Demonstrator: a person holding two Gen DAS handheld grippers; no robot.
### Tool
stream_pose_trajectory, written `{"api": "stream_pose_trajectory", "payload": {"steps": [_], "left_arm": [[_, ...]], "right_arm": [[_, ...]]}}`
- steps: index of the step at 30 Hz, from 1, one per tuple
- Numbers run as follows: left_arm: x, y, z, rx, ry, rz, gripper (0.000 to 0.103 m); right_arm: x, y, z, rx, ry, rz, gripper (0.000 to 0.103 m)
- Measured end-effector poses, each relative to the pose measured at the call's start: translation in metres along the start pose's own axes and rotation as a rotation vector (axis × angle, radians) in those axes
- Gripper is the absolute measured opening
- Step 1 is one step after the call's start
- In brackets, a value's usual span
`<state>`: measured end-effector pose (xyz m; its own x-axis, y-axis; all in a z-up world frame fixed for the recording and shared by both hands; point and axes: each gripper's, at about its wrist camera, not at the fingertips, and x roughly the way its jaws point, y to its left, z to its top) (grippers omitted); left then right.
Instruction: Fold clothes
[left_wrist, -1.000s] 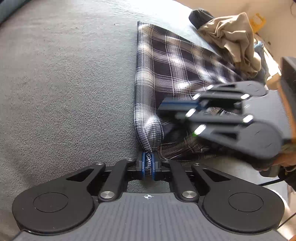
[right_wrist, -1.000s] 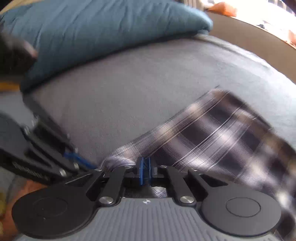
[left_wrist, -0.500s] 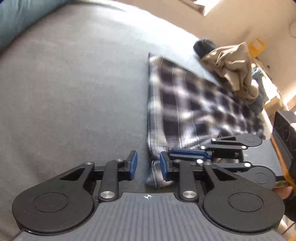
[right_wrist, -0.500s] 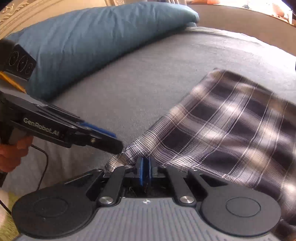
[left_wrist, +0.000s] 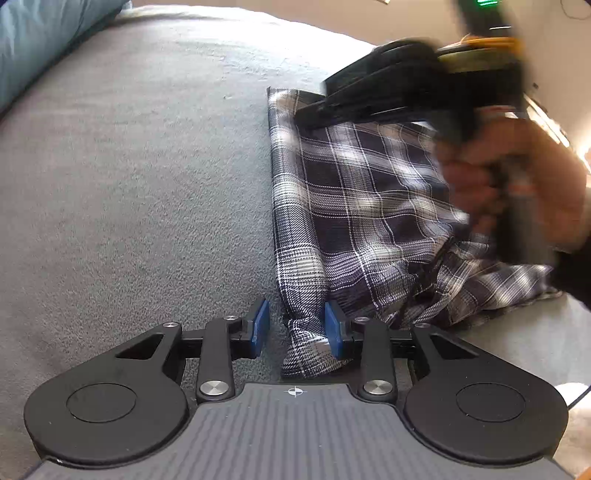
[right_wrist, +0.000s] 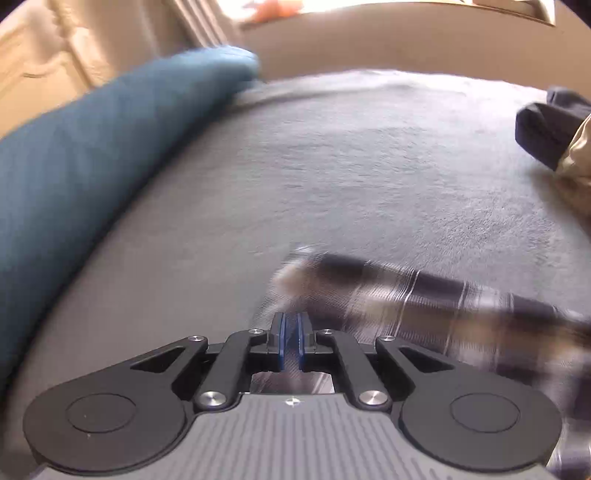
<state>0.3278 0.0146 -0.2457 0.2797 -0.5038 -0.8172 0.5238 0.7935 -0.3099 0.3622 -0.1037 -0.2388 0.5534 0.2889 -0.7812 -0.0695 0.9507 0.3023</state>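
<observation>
Plaid garment (left_wrist: 354, 206) lies flat on grey bed cover (left_wrist: 129, 184), long straight folded edge running 12-to-6 in L wrist view, crumpled bunch at its 4 o'clock side. Near end of the fabric strip sits between the pads of L gripper (left_wrist: 294, 328); jaws wide apart, nothing pinched. Right pad (left_wrist: 332, 328) touches or nearly touches cloth, left pad clear of it. Judgement: that end is laid down and left where the fold line wants it.

R gripper (right_wrist: 290, 341) in own view: pads close together, narrow slit; plaid cloth seems to run into it, so prob. clamped on garment, though motion blur makes it less than certain. Fabric streams off to 3 o'clock, blurred. In L view the R tool, with the hand (left_wrist: 517, 184) on it, is over the garment's far part at 1–2 o'clock. Judgement: holding a corner up high to carry it across for a fold.

Surroundings: blue pillow (right_wrist: 92, 155) at 9–10 o'clock of R view, well apart from cloth. Dark garment (right_wrist: 546, 125) plus tan one (right_wrist: 576, 166) piled at 3 o'clock edge, near but not on the plaid. Bunched part at 4 o'clock could snag a clean fold; bed between is bare.
</observation>
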Motion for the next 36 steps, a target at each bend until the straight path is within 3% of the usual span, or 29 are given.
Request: {"api": "stream_pose_trajectory", "payload": {"steps": [5, 9, 13, 15, 21, 24, 28, 31, 36], "left_arm": [[0.001, 0.001, 0.001, -0.001, 0.003, -0.004, 0.033], [0.003, 0.001, 0.002, 0.007, 0.007, 0.000, 0.034], [0.004, 0.000, 0.003, 0.025, 0.004, 0.009, 0.034], [0.004, 0.001, 0.003, 0.026, 0.001, 0.010, 0.034], [0.006, 0.005, 0.005, 0.011, 0.000, 0.002, 0.034], [0.003, 0.008, 0.008, -0.008, 0.013, -0.002, 0.036], [-0.005, 0.013, 0.016, -0.029, 0.032, 0.013, 0.043], [-0.018, 0.008, 0.024, -0.004, -0.008, 0.044, 0.045], [-0.016, -0.011, 0.032, 0.055, -0.042, 0.020, 0.053]], "right_arm": [[0.011, -0.030, 0.000, 0.213, 0.013, 0.074, 0.004], [-0.005, -0.037, 0.000, 0.243, -0.014, 0.106, 0.005], [0.014, -0.045, 0.010, 0.295, -0.021, 0.069, 0.005], [0.026, -0.055, 0.011, 0.378, -0.017, 0.095, 0.003], [-0.021, -0.078, 0.001, 0.526, -0.050, 0.160, 0.008], [-0.055, -0.085, -0.019, 0.524, -0.060, 0.117, 0.025], [-0.101, -0.093, -0.047, 0.514, -0.070, 0.045, 0.025], [-0.129, -0.090, -0.069, 0.486, -0.068, -0.014, 0.025], [-0.155, -0.066, -0.103, 0.378, -0.042, -0.112, 0.025]]}}
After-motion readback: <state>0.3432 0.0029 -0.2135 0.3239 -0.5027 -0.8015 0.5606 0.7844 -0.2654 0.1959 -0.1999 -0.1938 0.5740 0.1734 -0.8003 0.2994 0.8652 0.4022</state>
